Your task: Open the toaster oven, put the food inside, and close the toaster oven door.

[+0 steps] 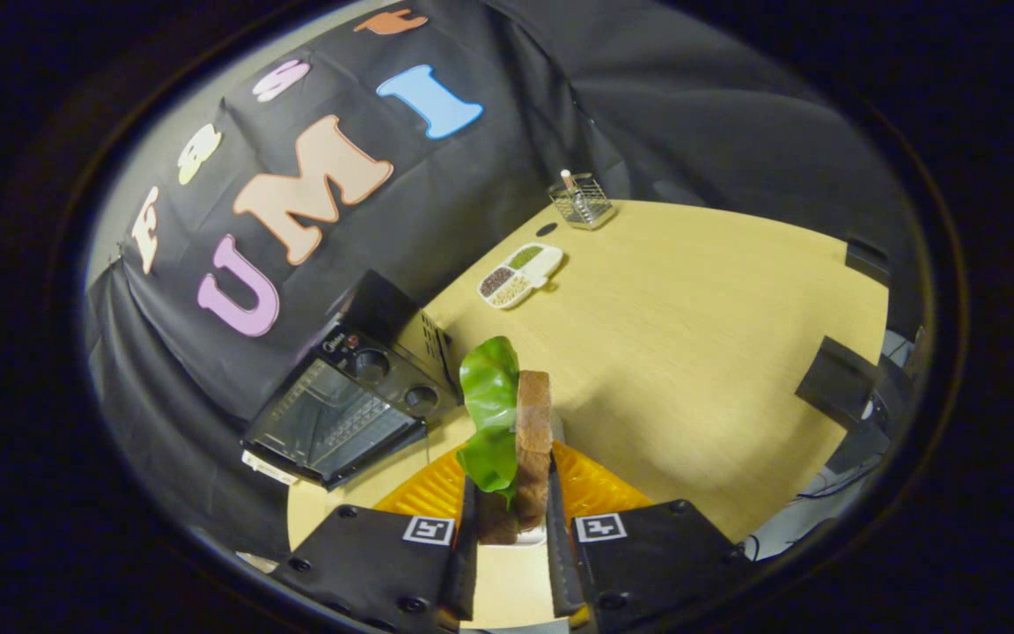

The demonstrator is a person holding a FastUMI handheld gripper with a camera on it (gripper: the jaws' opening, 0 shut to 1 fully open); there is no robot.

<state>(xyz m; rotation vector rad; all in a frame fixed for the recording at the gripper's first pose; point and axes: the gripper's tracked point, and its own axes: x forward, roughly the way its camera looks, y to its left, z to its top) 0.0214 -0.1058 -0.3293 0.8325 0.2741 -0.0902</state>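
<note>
Jaws clamped on the sandwich (525, 440), held upright between both fingers, lettuce leaf (489, 414) on 1 side. Just beyond, the toaster oven (349, 409) rests on the wooden surface (692, 352). Farther: a 3-compartment dish (520, 275), then a wire basket (582, 202).

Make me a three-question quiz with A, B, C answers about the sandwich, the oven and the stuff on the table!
1. Where is the sandwich?
A. inside the oven
B. between the gripper fingers
C. in the wire basket

2. How many compartments has the white dish?
A. one
B. three
C. six

3. The toaster oven door is:
A. closed
B. wide open
C. missing

Answers: 1 B, both fingers press its sides. 2 B, three fillings lie side by side. 3 A, the glass front sits flush.
</note>
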